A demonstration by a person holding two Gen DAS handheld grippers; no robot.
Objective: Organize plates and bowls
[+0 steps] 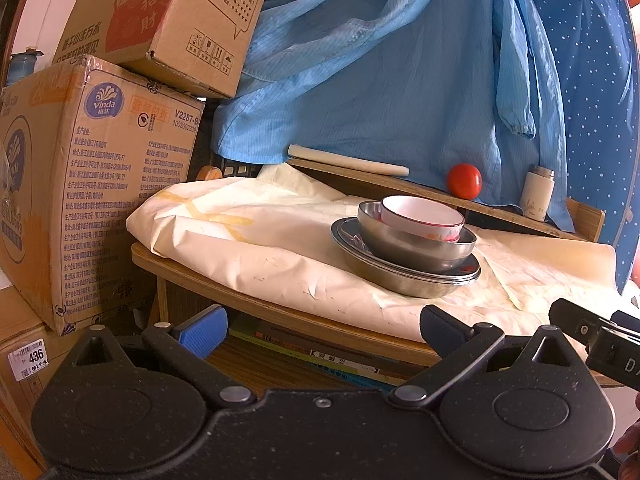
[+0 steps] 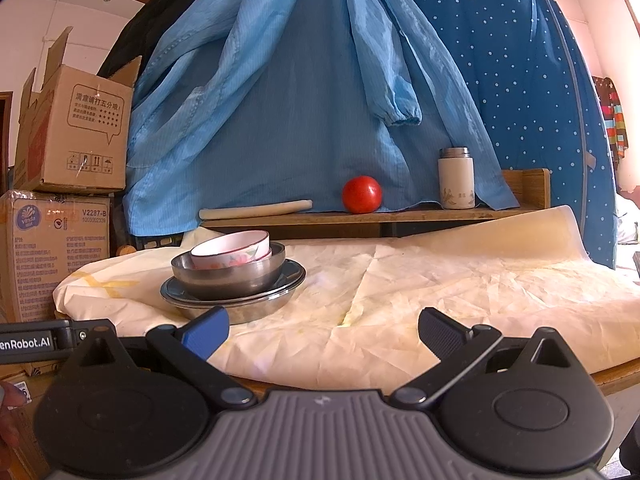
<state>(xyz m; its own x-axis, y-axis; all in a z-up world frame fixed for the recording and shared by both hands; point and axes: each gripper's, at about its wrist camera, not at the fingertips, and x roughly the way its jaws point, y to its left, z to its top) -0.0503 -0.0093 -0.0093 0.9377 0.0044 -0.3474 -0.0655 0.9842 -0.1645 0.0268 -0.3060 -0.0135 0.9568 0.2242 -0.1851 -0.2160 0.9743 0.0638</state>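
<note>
A stack of dishes stands on the paper-covered table [image 1: 248, 252] [image 2: 440, 280]. A white floral bowl [image 1: 420, 216] [image 2: 230, 250] sits inside a steel bowl [image 1: 412, 246] [image 2: 230, 276], which rests on steel plates [image 1: 400, 280] [image 2: 240, 300]. My left gripper [image 1: 322, 330] is open and empty, in front of the table edge, left of the stack. My right gripper [image 2: 324, 330] is open and empty, near the front edge, just right of the stack.
A red tomato [image 1: 464, 181] [image 2: 361, 194], a white flask [image 1: 538, 192] [image 2: 456, 178] and a cream roll [image 1: 348, 160] [image 2: 256, 209] sit on a back shelf. Cardboard boxes [image 1: 100, 184] [image 2: 52, 248] stand at left. Blue garments [image 1: 400, 80] hang behind. Books [image 1: 320, 356] lie under the table.
</note>
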